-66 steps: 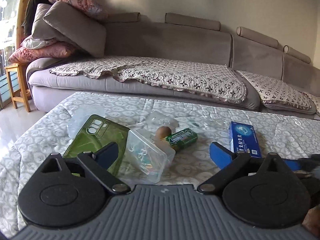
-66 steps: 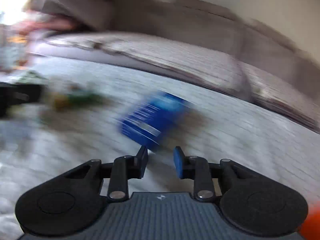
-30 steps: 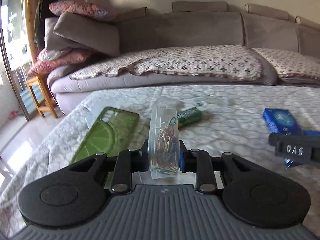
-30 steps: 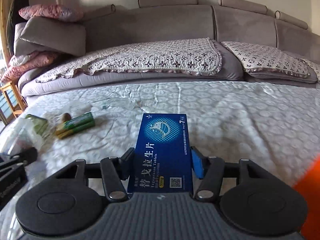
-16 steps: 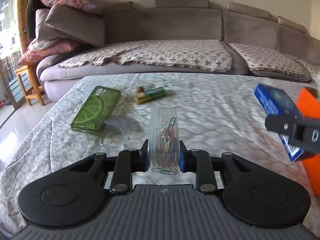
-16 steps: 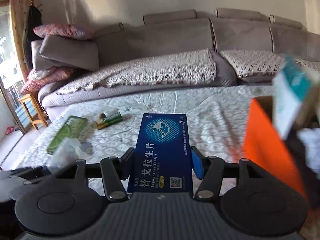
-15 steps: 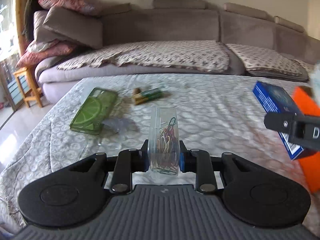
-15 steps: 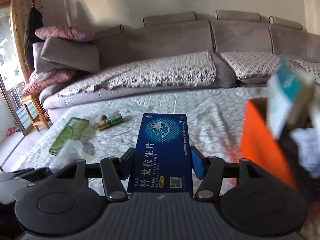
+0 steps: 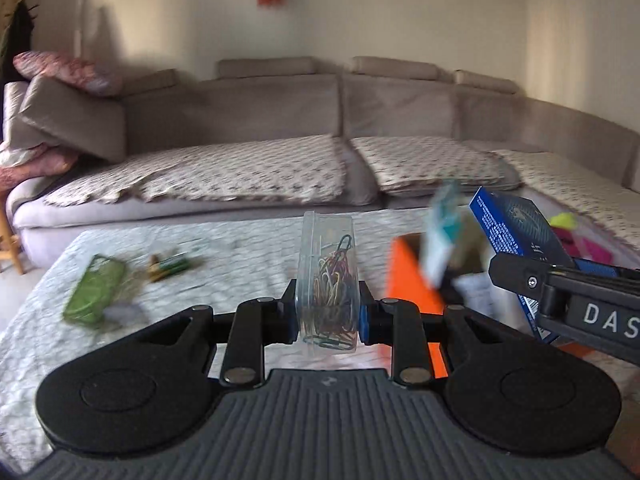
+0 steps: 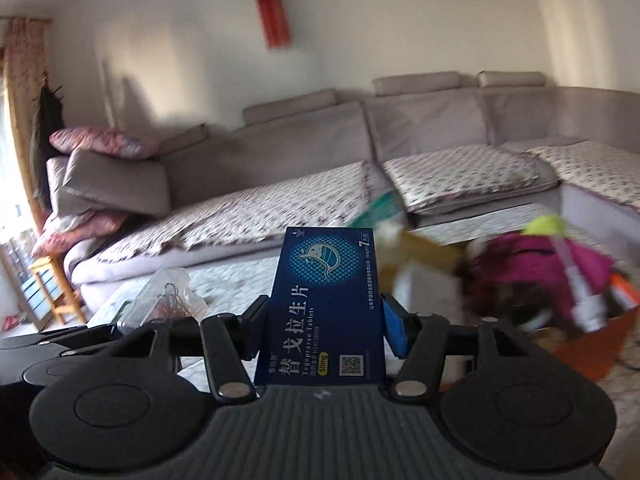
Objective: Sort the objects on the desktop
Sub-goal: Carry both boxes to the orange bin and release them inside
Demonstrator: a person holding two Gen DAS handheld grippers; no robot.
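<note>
My left gripper (image 9: 326,316) is shut on a clear plastic box of coloured paper clips (image 9: 328,288), held upright above the quilted table. My right gripper (image 10: 324,328) is shut on a dark blue tablet box (image 10: 326,308); that box also shows at the right of the left wrist view (image 9: 512,232). An orange storage box (image 9: 412,280) full of items stands just ahead to the right, and shows in the right wrist view (image 10: 592,344) with a magenta thing and a yellow-green thing on top. The clip box shows at the left of the right wrist view (image 10: 166,296).
On the table's left lie a green phone case (image 9: 94,288) and a green pack with a small brown item (image 9: 170,266). A grey sofa (image 9: 280,152) runs behind the table. A wooden stool (image 10: 50,288) stands far left.
Both grippers have swung right and lifted with their loads still held. The orange box has come closer, nearly under the two grippers. The phone case and green pack have fallen away to the left.
</note>
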